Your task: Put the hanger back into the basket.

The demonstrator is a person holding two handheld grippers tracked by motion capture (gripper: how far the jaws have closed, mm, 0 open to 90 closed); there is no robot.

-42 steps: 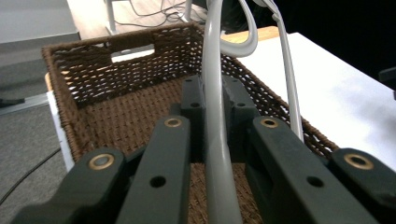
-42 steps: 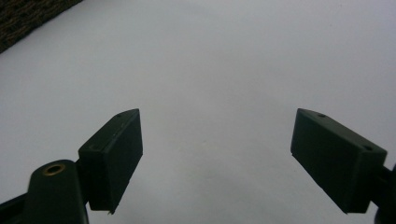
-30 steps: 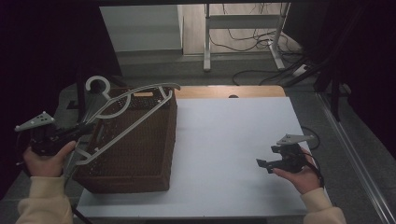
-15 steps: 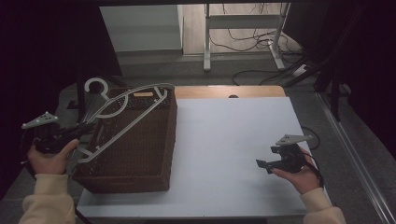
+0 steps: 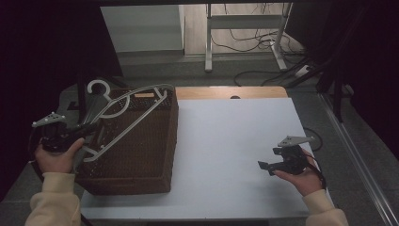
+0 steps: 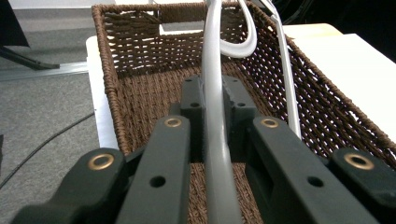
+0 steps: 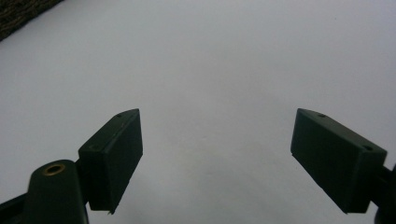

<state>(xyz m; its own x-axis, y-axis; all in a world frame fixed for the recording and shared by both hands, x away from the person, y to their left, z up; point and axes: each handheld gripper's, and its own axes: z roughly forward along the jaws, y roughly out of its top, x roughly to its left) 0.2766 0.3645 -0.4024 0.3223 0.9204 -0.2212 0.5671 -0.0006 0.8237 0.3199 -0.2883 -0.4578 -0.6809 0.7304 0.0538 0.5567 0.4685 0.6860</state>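
A grey plastic hanger (image 5: 123, 131) lies slanted over the open top of a brown wicker basket (image 5: 141, 160) at the left of the white table (image 5: 226, 141). My left gripper (image 5: 91, 127) is shut on the hanger's near end, beside the basket's left rim. In the left gripper view the hanger's bar (image 6: 215, 112) runs out between the jaws of the left gripper (image 6: 215, 86) above the basket's woven inside (image 6: 135, 84). My right gripper (image 5: 263, 165) hovers low over the table's right front, open, with nothing between its jaws (image 7: 217, 140).
The basket takes up the left third of the table. A bare wooden strip (image 5: 230, 92) runs along the table's far edge. Beyond it are a metal stand (image 5: 244, 42) and floor cables (image 5: 263, 75). White tabletop (image 7: 210, 56) lies under the right gripper.
My left gripper has shifted slightly to the right, toward the basket, carrying the hanger with it. The right gripper has stayed still.
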